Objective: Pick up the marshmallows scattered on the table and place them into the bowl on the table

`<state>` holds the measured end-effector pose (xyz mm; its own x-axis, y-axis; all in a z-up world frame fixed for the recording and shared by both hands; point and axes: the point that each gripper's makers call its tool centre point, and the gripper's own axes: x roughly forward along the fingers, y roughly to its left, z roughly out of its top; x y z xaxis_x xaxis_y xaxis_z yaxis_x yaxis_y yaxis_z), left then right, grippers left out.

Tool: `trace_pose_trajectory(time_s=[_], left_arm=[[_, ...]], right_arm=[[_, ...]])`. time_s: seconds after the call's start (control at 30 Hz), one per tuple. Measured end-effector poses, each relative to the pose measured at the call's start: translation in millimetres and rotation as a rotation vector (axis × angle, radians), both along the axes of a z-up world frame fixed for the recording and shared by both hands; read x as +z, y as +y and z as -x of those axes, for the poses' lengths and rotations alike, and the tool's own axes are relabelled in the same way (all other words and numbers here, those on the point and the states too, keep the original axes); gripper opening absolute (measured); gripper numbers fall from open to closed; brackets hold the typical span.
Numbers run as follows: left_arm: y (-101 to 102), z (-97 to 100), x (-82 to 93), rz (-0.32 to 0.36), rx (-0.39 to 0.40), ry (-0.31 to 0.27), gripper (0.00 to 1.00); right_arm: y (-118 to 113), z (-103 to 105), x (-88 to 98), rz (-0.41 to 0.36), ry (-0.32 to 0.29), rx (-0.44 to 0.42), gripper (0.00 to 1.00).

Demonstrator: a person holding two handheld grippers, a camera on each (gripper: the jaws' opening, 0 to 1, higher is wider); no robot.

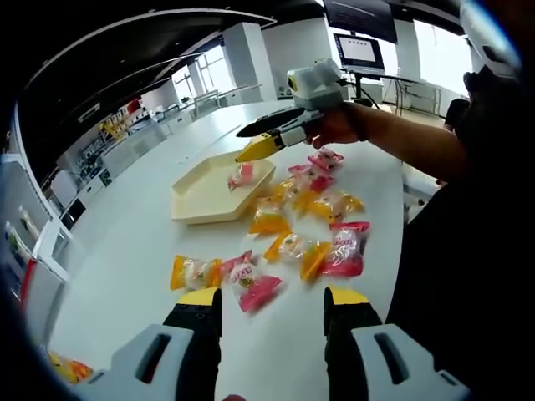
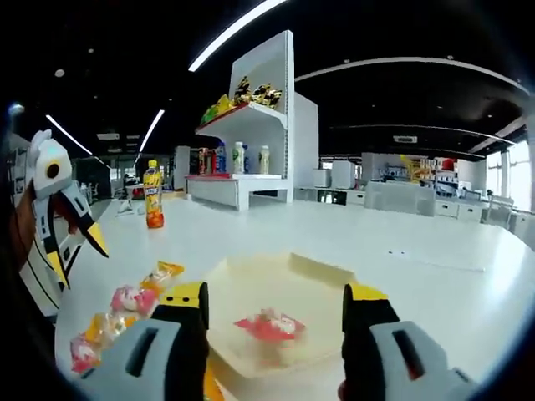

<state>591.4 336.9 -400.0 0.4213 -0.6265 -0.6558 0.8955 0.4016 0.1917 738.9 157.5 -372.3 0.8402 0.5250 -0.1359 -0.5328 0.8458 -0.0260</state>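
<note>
Directly beneath open right hand-held gripper (image 2: pixel 274 311): bowl (image 2: pixel 322 288) holding one marshmallow (image 2: pixel 269 327).

A tall orange juice bottle with a yellow cap (image 2: pixel 153 196) stands upright on the white tabletop (image 2: pixel 418 251), well apart from the other things. Behind it rises a white shelving unit (image 2: pixel 263 125): bright yellow and green snack packets (image 2: pixel 242 96) sit on its upper shelf, and a row of upright drink bottles (image 2: pixel 238 159) lines the shelf below. In the left gripper view, a dark monitor screen (image 1: pixel 359 50) stands at the tabletop's far end.
</note>
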Motion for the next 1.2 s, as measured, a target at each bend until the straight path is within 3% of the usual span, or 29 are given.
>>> trace_pose_trajectory(time_s=[0.53, 1.2], left_arm=[[-0.1, 0.2, 0.1, -0.003, -0.001, -0.002, 0.48], [-7.1, 0.0, 3.6, -0.011, -0.02, -0.013, 0.48]], right_arm=[[0.6, 4.5, -5.7, 0.004, 0.026, 0.016, 0.63], [-11.8, 7.3, 0.2, 0.012, 0.031, 0.022, 0.61]])
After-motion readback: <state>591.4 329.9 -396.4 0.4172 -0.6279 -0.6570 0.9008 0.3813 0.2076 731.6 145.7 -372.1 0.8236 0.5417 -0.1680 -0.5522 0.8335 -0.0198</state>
